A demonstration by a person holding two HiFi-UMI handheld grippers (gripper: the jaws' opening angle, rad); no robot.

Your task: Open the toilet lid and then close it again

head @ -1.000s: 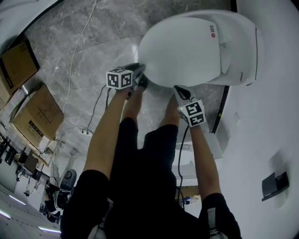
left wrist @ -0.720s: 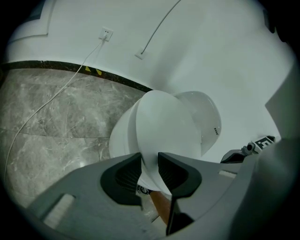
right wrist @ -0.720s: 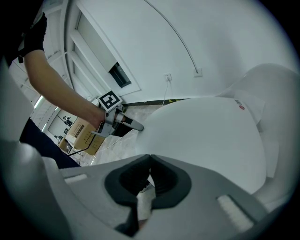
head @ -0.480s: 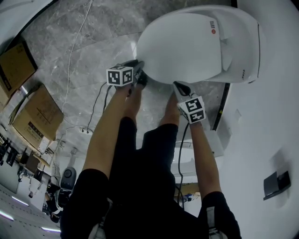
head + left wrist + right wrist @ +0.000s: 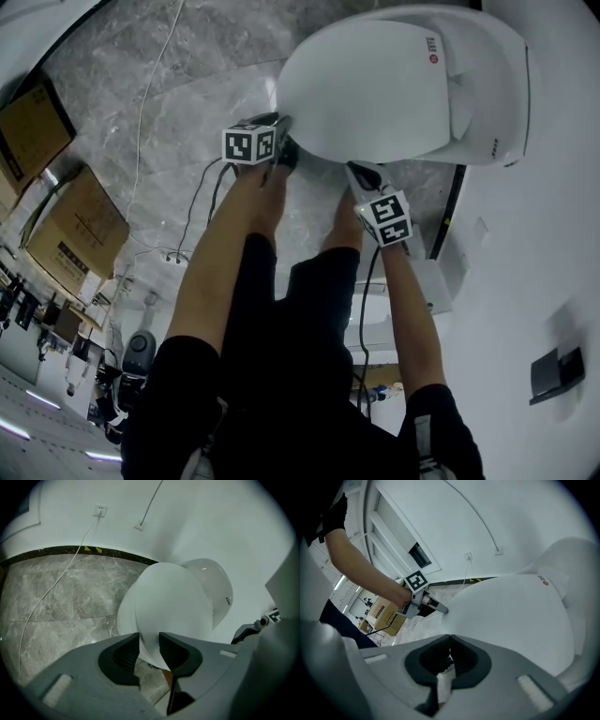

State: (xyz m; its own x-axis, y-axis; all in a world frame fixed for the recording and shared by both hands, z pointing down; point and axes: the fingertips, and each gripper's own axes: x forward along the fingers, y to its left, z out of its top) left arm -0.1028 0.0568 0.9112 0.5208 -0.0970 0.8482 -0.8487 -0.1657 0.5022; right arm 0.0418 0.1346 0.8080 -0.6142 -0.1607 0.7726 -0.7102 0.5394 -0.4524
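Left gripper (image 5: 150, 638) dipped, jaws opening around toilet lid (image 5: 375, 89) front edge; lid down, closing likely done. Right gripper (image 5: 450, 638) jaws together, empty.

The toilet lid (image 5: 375, 94) is my mark; my left gripper (image 5: 281, 133) is at the lid's near left rim, its jaws opening with that rim between them; my right gripper (image 5: 356, 172) is at the lid's near rim, right of the other, jaws together, tips just at the edge; behind the lid stands the toilet's rear housing (image 5: 487, 84); left of the lid a cable (image 5: 150, 103) runs over the floor (image 5: 216, 56) to a wall socket (image 5: 99, 510) behind and left of the lid; two cardboard boxes (image 5: 75, 225) lie farther left, well apart from the lid; a wall (image 5: 553, 234) stands just right of the lid.
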